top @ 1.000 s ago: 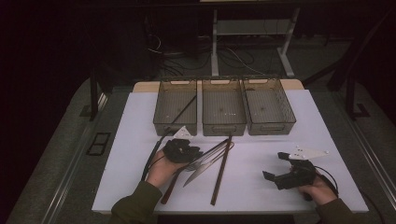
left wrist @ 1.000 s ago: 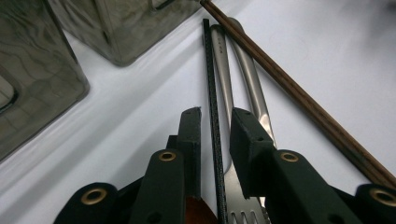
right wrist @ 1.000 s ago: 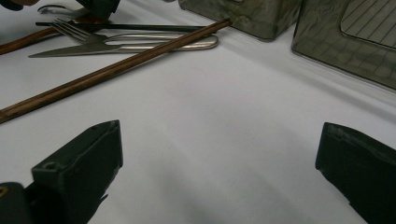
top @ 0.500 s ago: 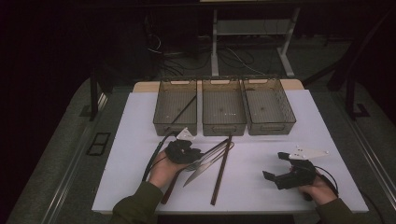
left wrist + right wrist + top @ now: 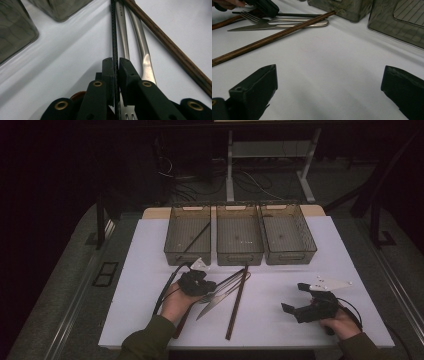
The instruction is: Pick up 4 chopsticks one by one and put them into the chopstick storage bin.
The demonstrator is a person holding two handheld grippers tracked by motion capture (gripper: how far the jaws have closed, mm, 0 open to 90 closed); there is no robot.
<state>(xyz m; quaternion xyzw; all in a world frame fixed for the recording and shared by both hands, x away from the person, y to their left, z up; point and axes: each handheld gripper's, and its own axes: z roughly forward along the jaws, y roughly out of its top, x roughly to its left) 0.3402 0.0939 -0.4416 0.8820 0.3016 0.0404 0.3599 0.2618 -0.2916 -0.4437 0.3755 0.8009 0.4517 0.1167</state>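
Left tool (image 5: 115, 72) pinching black chopstick (image 5: 114, 32); long axis runs straight ahead from the jaws.

Item: thin black chopstick, lying low on the white surface (image 5: 150, 270), clamped edge-on between the left tool's pads, whose jaws have just been closing onto it. It extends forward from the tool toward the mesh bins (image 5: 239, 236). Just right of it, near-parallel: steel fork (image 5: 146, 62) and knife (image 5: 220, 298), then a brown wooden chopstick (image 5: 175, 50) angled off further right. Left hand (image 5: 172, 302) is the near one, palm down over the tool, forearm entering from below. Right tool (image 5: 310, 307) rests well apart to the right, jaws spread wide, holding nothing. The left bin already holds a dark stick.
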